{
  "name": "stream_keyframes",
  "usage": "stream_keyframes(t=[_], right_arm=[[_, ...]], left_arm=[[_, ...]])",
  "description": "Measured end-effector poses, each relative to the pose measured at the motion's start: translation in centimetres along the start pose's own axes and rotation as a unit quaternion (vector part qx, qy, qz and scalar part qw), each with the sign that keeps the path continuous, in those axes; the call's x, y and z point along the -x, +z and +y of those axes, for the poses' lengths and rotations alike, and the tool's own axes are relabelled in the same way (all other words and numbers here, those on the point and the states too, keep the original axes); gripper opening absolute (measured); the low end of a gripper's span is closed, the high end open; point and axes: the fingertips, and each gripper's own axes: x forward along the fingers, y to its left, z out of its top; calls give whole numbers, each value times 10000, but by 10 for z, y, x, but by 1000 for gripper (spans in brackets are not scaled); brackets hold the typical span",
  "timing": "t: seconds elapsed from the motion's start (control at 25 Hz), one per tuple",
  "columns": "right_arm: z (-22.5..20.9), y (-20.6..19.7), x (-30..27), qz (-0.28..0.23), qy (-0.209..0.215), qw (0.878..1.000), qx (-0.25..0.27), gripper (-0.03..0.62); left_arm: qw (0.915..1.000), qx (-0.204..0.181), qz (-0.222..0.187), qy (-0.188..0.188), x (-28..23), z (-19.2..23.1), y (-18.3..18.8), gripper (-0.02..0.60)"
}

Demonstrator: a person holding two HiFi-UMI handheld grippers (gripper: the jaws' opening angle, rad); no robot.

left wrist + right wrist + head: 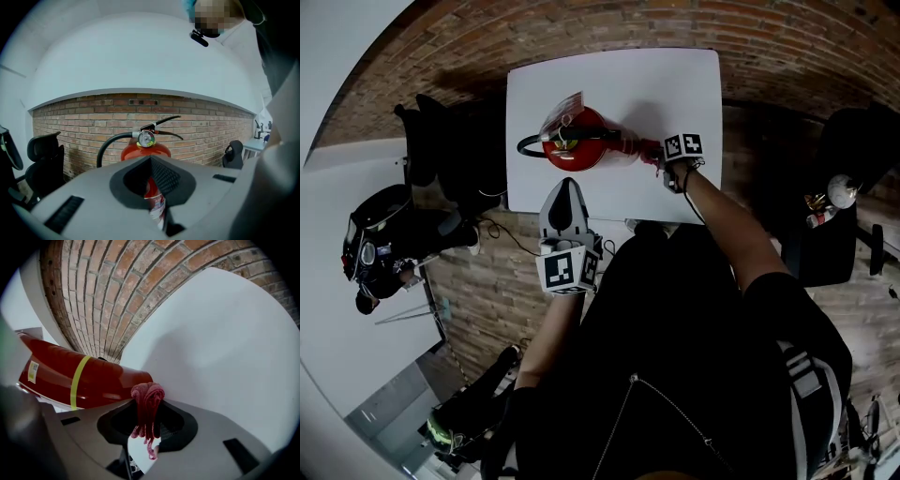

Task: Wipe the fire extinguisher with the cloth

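Left gripper [565, 190]: held low and close to the torso, pointing forward. Its jaws are closed tip to tip with nothing clamped between them. Its marker cube [567, 270] faces up. Left forearm [551, 330] is bare and runs straight forward under the cube.

Right gripper [656, 157]: reaches farther forward and points to the person's left. Its jaws pinch a bunched pink cloth [147, 405]. Right forearm [724, 223] is bare and angled forward from a black sleeve.

**Left tool closed, empty, facing extinguisher**

Left tool [151, 161]: tips meet, nothing gripped. Fire extinguisher [140, 151] sits dead ahead just past them. Its gauge [146, 138] faces the camera, with the black hose [108, 143] arcing left. Brick surface [201, 126] behind extinguisher, dark chair [44, 154] on its left.
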Motion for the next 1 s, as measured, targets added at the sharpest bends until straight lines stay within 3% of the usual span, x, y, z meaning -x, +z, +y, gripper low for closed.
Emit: stream_keyframes(t=[0.28, 1.0], right_arm=[[3, 0, -8, -93, -168, 9998, -34, 115], [43, 3, 19, -242, 256, 9989, -303, 115]], left_arm=[[9999, 41, 28, 118, 5, 9, -3, 9], [9998, 110, -135, 48, 0, 3, 6, 9]])
